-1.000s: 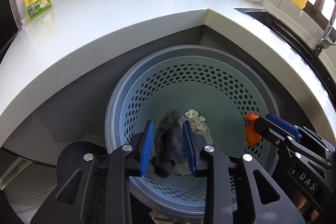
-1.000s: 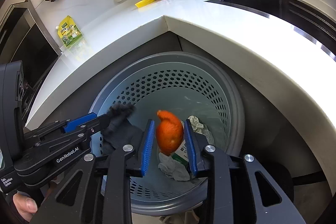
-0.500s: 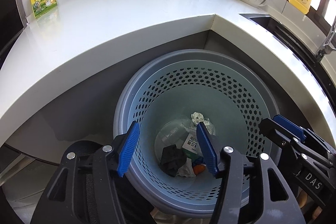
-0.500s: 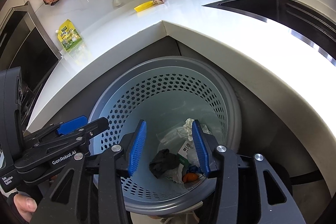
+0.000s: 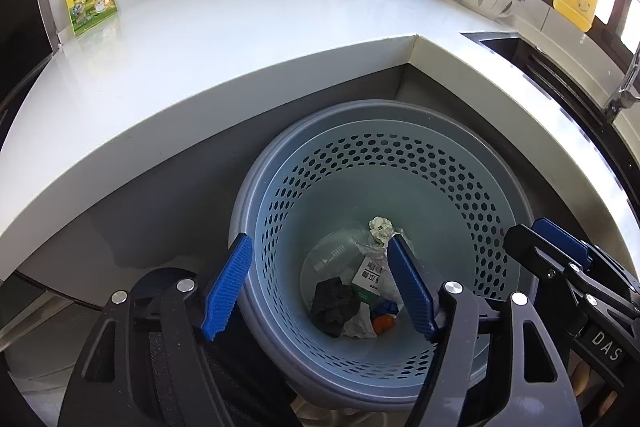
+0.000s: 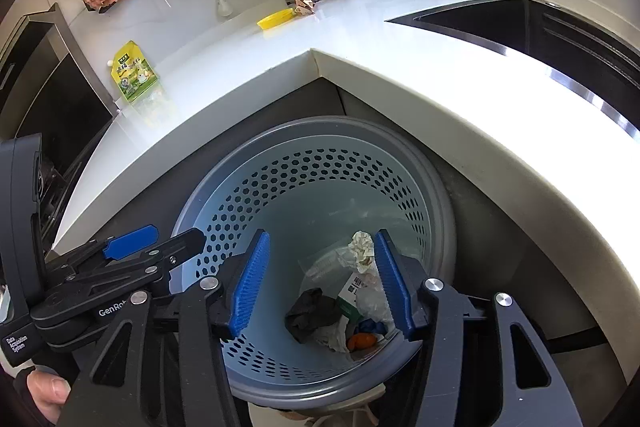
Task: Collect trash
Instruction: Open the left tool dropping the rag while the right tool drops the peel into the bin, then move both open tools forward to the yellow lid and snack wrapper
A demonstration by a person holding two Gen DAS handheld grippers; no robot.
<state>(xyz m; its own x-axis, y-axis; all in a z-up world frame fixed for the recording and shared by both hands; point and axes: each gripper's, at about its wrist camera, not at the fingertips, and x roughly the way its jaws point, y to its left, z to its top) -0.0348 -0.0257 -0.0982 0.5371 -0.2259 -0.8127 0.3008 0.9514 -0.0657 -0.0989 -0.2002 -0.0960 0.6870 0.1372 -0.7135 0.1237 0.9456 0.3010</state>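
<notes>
Left wrist view: we find the left gripper poised over the perforated blue waste basket, its jaws just opening and now spread wide with nothing between the blue pads. At the basket bottom lie a dark crumpled cloth, an orange scrap, a crumpled paper ball and a small green-and-white carton. The right gripper enters at the right edge.

Right wrist view: we record the right gripper likewise released, jaws just opening, empty, above the same basket. The cloth and orange scrap rest inside. On the white countertop remain a green pouch, a yellow dish and a crumpled wrapper.
</notes>
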